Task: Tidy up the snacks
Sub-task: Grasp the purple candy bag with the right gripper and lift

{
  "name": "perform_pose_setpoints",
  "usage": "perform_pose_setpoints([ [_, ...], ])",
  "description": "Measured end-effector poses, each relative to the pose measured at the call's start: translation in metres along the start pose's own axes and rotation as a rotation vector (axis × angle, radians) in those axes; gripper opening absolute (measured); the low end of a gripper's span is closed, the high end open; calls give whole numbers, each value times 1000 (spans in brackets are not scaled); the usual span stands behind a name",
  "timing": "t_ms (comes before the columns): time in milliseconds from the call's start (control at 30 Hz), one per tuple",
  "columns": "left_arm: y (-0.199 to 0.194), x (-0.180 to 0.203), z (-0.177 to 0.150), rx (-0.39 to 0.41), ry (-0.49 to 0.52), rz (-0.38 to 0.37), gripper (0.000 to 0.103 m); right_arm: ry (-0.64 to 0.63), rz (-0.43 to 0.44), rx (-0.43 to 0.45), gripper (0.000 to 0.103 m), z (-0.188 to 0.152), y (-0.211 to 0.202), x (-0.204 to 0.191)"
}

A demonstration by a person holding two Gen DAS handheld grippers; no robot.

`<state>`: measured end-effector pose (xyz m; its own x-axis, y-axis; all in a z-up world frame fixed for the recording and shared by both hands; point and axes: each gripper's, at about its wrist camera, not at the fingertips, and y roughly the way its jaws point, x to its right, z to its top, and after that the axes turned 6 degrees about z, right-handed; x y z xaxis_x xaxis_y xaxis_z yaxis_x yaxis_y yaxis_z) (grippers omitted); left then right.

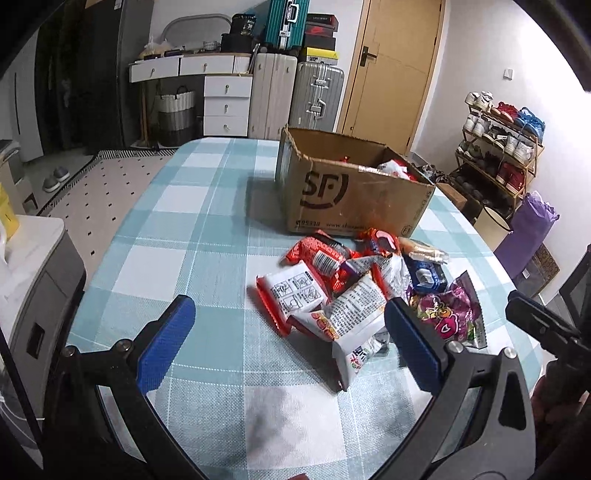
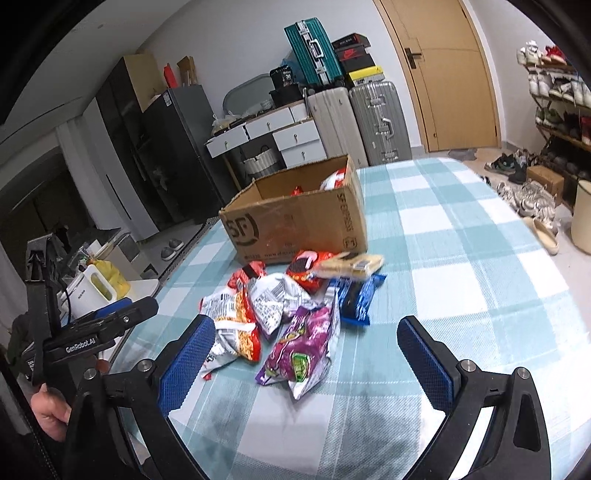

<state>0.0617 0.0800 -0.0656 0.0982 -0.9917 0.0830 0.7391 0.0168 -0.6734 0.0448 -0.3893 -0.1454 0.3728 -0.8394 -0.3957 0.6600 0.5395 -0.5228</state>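
Both jaws spread wide, empty, above snack pile near cardboard box.

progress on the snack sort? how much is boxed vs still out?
Done: a few packets already show inside the cardboard box. In hand: nothing; left claw and right claw are both open above the table. Left: the snack pile in front of the box, purple bag nearest.

Premises: a lived-in home, entrance and dining area. Evidence: wooden door; open shoe rack loaded with sneakers; stacked suitcases and shoeboxes; white drawer unit; dark refrigerator; slippers on the floor; checked cloth covering the desk.
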Motion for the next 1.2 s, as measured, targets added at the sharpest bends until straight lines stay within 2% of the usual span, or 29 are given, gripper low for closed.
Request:
perform_pose_setpoints([
  [533, 46, -7, -15, -67, -24, -20, 102, 71, 53, -84, 100, -18, 46, 18],
  [733, 59, -10, -17, -88, -31, -20, 102, 73, 68, -112, 94, -20, 62, 17],
  [867, 65, -14, -19, -101, -36, -20, 102, 81, 84, -142, 76, -22, 73, 16],
  [933, 69, -13, -19, -107, -34, -18, 102, 84, 86, -151, 72, -21, 76, 16],
  [1000, 71, -14, -19, -109, -39, -21, 102, 84, 74, -155, 56, -21, 78, 16],
  [1100, 73, -15, -17, -111, -36, -18, 102, 87, 109, -160, 46, -21, 80, 17],
  [1200, 74, -15, -17, -114, -32, -15, 102, 86, 129, -151, 41, -24, 78, 17],
])
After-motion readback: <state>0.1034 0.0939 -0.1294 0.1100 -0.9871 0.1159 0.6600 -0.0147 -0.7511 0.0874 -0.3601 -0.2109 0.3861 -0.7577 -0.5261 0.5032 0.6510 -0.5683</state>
